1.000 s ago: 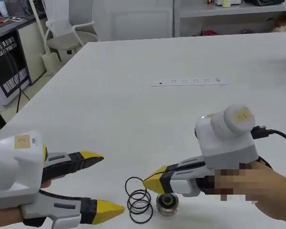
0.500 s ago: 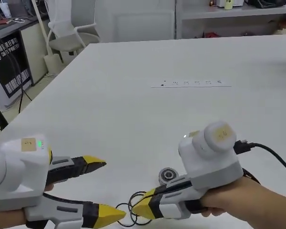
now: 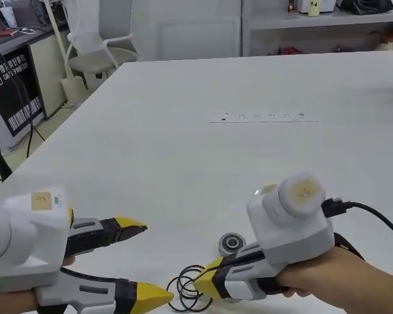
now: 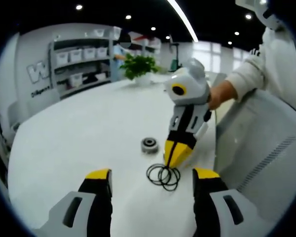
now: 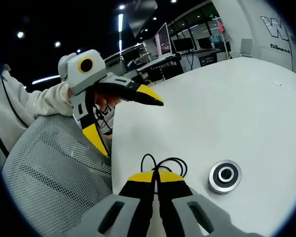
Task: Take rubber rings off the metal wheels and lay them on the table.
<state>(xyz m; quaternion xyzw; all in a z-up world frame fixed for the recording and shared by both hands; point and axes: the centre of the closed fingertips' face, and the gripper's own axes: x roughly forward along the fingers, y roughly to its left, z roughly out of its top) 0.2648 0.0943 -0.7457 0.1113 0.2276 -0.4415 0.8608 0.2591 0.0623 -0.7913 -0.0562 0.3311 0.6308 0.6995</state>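
Right — the rubber rings (image 3: 187,291) lie in a loose black tangle close to the near edge of the surface (image 3: 183,150), just in front of the person. The metal wheel (image 3: 231,243) lies flat just beyond them, toward the far edge, apart from the heap. The right hand-held gripper (image 3: 200,282) has its jaws closed, the yellow tip low on the tangle. In the right gripper view a strand seems to run out from between the tips, so I judge it is nipping one ring rather than merely touching it. The left hand-held gripper (image 3: 154,261) is wide open and holds nothing, its jaws pointing across at the rings from the left. The right one is plainly the nearer — the rings sit dead ahead of its tip, along its long axis, so laying the ring down should need only that the jaws part. Whether the wheel carries another ring I cannot tell.
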